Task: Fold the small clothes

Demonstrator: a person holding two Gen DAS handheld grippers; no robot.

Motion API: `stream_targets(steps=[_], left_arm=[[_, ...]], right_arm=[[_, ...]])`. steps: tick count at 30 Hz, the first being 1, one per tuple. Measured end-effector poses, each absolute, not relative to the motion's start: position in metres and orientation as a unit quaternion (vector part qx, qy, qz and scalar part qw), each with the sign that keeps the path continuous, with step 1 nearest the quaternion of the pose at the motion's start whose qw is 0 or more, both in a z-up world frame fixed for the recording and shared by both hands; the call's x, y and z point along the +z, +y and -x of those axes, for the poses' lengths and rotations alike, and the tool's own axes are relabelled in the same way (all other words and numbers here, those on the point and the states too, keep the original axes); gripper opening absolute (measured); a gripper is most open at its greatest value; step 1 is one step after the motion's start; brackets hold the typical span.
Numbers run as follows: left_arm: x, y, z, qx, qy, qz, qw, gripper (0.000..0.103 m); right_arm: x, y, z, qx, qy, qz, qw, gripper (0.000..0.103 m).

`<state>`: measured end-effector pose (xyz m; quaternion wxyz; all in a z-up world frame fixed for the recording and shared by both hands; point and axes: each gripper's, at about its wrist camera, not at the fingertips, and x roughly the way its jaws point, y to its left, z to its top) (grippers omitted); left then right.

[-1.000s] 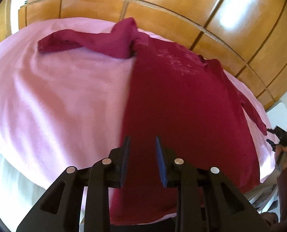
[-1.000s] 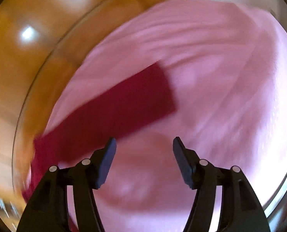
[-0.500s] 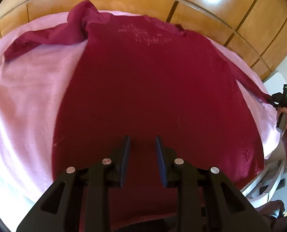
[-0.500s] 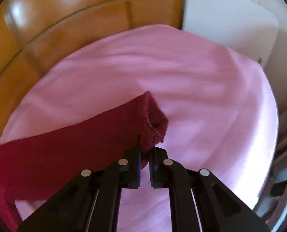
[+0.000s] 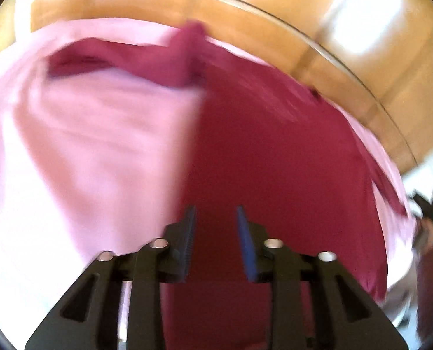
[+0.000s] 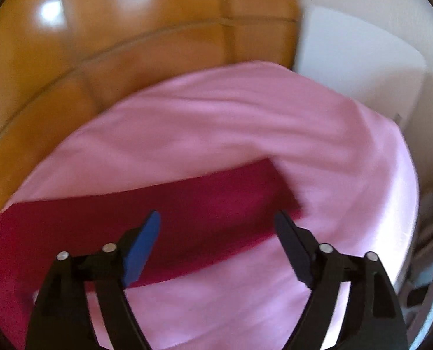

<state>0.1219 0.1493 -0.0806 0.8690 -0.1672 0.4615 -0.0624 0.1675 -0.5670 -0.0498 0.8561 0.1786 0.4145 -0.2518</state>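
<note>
A dark red long-sleeved top [image 5: 269, 151] lies spread on a pink sheet [image 5: 99, 157]. Its left sleeve [image 5: 105, 58] is bunched toward the far left. My left gripper [image 5: 215, 218] hovers over the top's lower hem, its jaws a little apart and empty. In the right wrist view the right sleeve [image 6: 187, 213] lies flat on the pink sheet [image 6: 245, 122]. My right gripper [image 6: 216, 221] is wide open above the sleeve near its cuff, holding nothing. Both views are blurred by motion.
A wooden panelled headboard [image 5: 245, 20] runs behind the bed, also in the right wrist view [image 6: 99, 58]. A white cabinet [image 6: 359, 58] stands at the bed's right. The right hand and its gripper [image 5: 426, 204] show at the bed's right edge.
My right gripper, shut on the sleeve cuff half a second ago, has opened and let the sleeve lie flat. The left gripper view has swung left, with its jaws unchanged.
</note>
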Motion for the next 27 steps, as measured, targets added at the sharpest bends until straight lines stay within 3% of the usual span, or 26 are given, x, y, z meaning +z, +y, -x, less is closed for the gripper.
stream_targets(steps=[1,2,13,17,21,23,27], left_arm=[[-0.079,0.169,-0.122,-0.036,0.451,0.189,0.872,0.054],[-0.077,0.187,-0.122,-0.014,0.440,0.211,0.873,0.056],[-0.060,0.321,-0.160,0.088,0.369,0.348,0.858,0.057],[-0.055,0.346,-0.196,0.150,0.379,0.295,0.864,0.057],[-0.066,0.377,-0.222,0.150,0.390,0.319,0.850,0.057],[-0.072,0.384,-0.235,0.150,0.396,0.323,0.847,0.046],[-0.095,0.389,-0.264,0.138,0.423,0.344,0.827,0.045]], right_arm=[[-0.046,-0.545,-0.173,-0.225,0.412,-0.175,0.866,0.088],[-0.046,-0.525,-0.180,-0.201,0.412,-0.172,0.872,0.088],[-0.080,-0.221,-0.219,0.133,0.456,-0.041,0.879,0.089],[-0.122,-0.188,-0.217,0.119,0.474,-0.017,0.872,0.097],[-0.127,-0.180,-0.209,0.110,0.457,0.008,0.883,0.099],[-0.130,-0.182,-0.214,0.113,0.458,0.005,0.882,0.100],[-0.130,-0.181,-0.215,0.112,0.457,0.011,0.882,0.101]])
